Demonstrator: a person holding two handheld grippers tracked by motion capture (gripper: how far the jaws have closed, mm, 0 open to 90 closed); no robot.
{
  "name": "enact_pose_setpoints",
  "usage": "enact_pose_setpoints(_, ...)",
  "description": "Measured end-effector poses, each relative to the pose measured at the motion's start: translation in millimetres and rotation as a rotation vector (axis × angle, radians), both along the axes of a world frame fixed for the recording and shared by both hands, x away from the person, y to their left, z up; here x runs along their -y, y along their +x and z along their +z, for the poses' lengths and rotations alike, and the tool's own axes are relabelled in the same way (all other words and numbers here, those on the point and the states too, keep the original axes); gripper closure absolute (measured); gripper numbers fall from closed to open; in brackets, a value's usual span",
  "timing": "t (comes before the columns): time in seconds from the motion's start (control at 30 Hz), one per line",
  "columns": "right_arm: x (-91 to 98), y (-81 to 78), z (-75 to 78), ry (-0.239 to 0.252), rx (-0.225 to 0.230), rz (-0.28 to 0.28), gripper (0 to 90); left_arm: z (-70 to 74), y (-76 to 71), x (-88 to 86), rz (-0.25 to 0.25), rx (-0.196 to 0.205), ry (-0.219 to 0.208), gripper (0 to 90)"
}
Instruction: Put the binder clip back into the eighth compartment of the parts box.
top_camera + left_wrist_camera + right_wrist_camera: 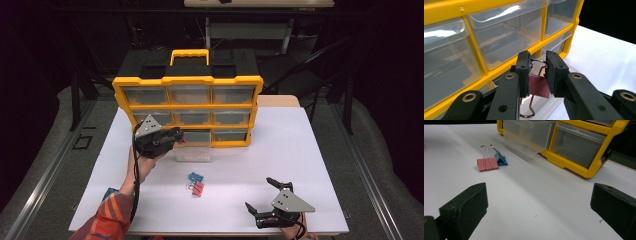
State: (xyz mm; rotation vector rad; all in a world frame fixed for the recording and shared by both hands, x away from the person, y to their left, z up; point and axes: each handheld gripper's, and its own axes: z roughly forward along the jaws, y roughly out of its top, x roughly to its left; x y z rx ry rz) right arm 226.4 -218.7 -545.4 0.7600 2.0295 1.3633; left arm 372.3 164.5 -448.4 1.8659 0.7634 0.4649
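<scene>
A yellow organizer (187, 106) with clear drawers stands at the back of the white table. Its bottom middle drawer (193, 151) is pulled out. My left gripper (178, 138) hovers at the left edge of that drawer. In the left gripper view the jaws (536, 72) are shut on a dark red binder clip (538, 87), wire handles up and down, above the open drawer (549, 108). My right gripper (260, 194) rests near the table's front edge, open and empty (539, 202). A pink clip (487, 164) and a blue clip (501, 160) lie on the table ahead of it.
The pink clip (198, 189) and blue clip (195, 176) lie mid-table, between the two grippers. The pulled-out drawer (529, 135) juts forward from the organizer (584, 167). A sleeve and forearm (117, 205) enter at the lower left.
</scene>
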Motion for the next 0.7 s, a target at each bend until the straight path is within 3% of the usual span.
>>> enact_pose_setpoints(0.6,-0.9,0.2,-0.3,-0.01,-0.008,0.011,0.6,-12.8,15.9,26.8,-0.03,-0.06,0.059,73.0)
enact_pose_setpoints(0.7,-0.3,0.3,-0.5,-0.011,-0.011,0.01,0.6,-15.0,19.0,27.3,-0.029,-0.076,0.058,66.4)
